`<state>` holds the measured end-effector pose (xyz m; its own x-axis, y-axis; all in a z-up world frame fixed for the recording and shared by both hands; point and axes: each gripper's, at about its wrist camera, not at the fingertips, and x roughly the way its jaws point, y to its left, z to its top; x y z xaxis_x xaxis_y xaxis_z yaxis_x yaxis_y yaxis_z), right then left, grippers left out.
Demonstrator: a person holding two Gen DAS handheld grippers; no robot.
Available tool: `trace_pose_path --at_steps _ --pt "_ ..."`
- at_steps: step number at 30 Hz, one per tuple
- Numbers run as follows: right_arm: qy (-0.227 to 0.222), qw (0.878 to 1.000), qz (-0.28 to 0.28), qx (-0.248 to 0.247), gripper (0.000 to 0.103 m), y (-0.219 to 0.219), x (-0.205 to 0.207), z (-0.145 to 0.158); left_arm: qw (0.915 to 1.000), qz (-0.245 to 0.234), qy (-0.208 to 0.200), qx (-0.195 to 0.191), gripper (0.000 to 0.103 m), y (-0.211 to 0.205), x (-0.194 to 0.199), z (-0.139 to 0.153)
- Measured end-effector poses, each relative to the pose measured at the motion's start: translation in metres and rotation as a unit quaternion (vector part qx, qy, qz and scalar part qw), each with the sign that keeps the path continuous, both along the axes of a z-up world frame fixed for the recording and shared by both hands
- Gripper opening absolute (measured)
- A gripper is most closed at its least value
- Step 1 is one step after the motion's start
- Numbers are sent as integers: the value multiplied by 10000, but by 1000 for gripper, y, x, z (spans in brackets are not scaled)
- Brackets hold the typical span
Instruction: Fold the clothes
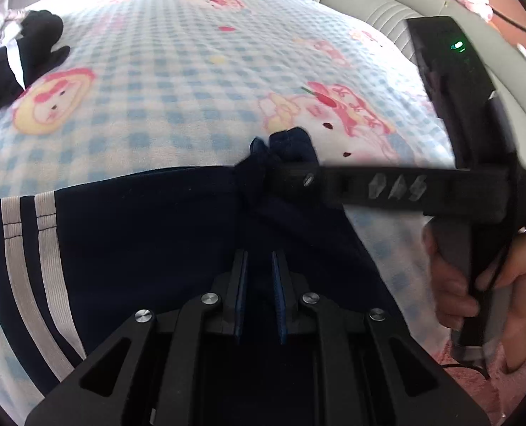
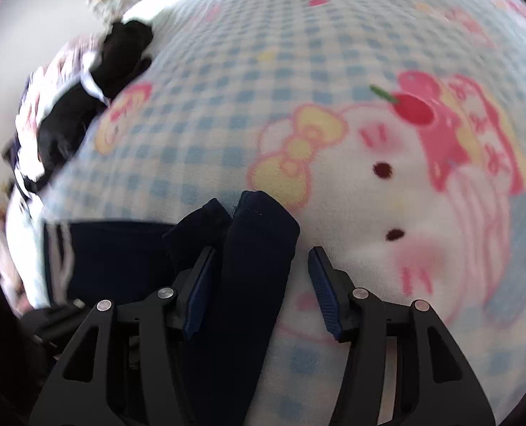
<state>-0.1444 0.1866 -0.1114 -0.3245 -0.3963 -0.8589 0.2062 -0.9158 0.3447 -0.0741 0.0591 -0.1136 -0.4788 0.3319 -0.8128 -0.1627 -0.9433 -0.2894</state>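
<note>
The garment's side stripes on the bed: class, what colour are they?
Two pale grey-white stripes on the dark navy garment, clearest in the left wrist view.

The right-wrist view was motion-blurred, smearing the black garment (image 2: 121, 56) left of the navy garment (image 2: 255, 248). The left gripper (image 1: 259, 277) hid the navy cloth between its fingers.

We see a bed under a blue-checked cartoon-cat blanket (image 1: 192, 81), a grey padded headboard (image 1: 380, 10) beside it, and bright daylight washing the far end.
</note>
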Motion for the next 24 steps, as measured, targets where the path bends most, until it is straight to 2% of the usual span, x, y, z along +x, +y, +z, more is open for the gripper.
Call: trace_pose_path --at_steps 3,6,9,11,14,15,18,21,24 --pt "209 9990 -403 -39 54 12 -2 10 10000 -2 61 -53 15 0 1 -1" --pt "293 9985 -457 -2 54 9 -11 15 10000 8 58 -13 15 -2 0 -1" --pt "-350 9991 115 211 55 -15 -17 -6 10000 54 -57 -20 15 -3 -2 -3" --pt "-239 9986 210 414 55 -19 -11 -8 10000 57 -71 -38 15 -3 -3 -3" --pt "-146 9974 70 703 54 -8 1 -5 10000 30 -67 -57 15 -2 -5 -4" --pt "-73 9964 54 847 50 -4 6 -5 10000 24 -73 -60 15 -2 -6 -6" --pt "136 9930 51 1174 46 9 24 -5 10000 12 -73 -66 15 -1 -6 -9" --pt "108 9940 -62 1085 43 25 27 -5 9999 -9 -40 -95 15 0 -5 -9" --pt "234 9921 -270 1205 41 36 27 7 9999 -2 -1 -109 15 0 -3 -8"
